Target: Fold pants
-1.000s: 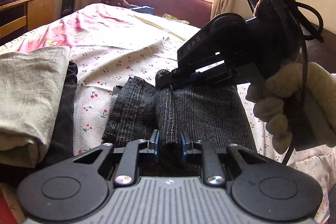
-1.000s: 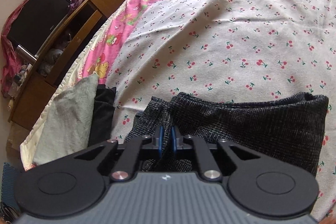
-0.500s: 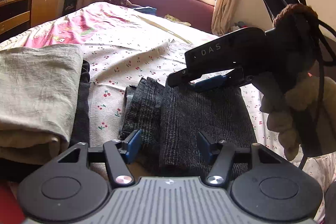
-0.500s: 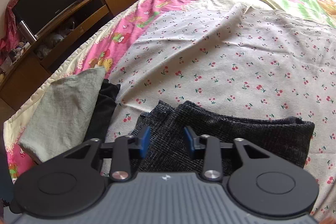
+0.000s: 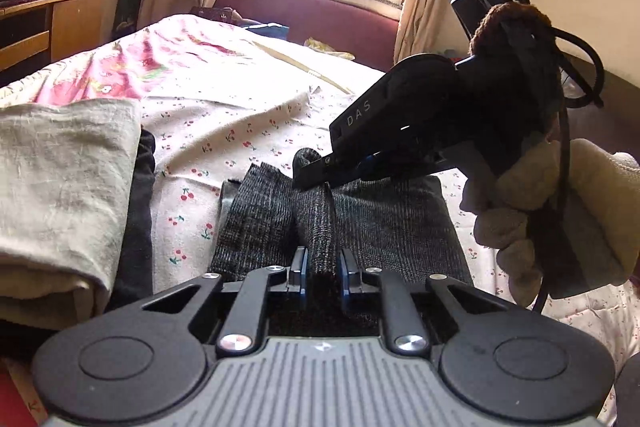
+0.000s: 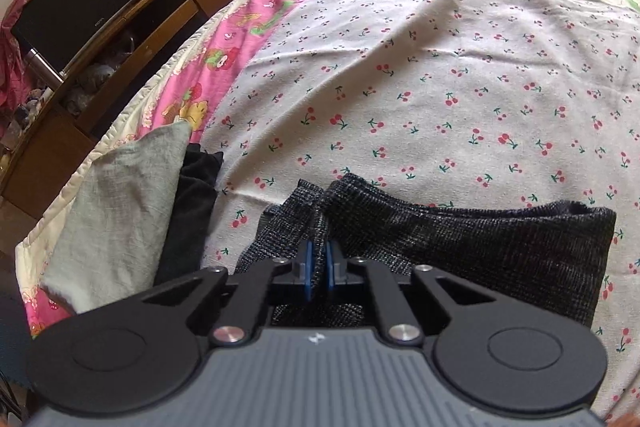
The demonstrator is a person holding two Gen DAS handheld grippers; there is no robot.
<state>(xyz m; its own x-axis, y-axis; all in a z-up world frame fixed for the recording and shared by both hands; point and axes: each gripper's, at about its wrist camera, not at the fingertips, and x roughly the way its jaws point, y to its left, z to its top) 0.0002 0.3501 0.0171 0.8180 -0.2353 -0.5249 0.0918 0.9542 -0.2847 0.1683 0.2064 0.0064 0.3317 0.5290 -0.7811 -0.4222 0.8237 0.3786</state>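
Dark grey tweed pants (image 5: pixel 384 223) lie folded on the cherry-print sheet; they also show in the right wrist view (image 6: pixel 460 243). My left gripper (image 5: pixel 323 269) is shut on a raised ridge of the pants at their near edge. My right gripper (image 6: pixel 319 269) is shut on a pinched fold at the pants' left end. In the left wrist view the right gripper (image 5: pixel 320 175) comes in from the right, held by a gloved hand, its tips on the far edge of the pants.
A folded beige cloth (image 5: pixel 60 195) on a black garment (image 5: pixel 138 223) lies left of the pants; both also show in the right wrist view (image 6: pixel 112 211). A wooden cabinet with a TV (image 6: pixel 76 15) stands beside the bed. A window and headboard (image 5: pixel 312 15) are beyond.
Half a second ago both grippers were open over the pants. Both have now shut again, each pinching a fold of the fabric, as they were one second ago.
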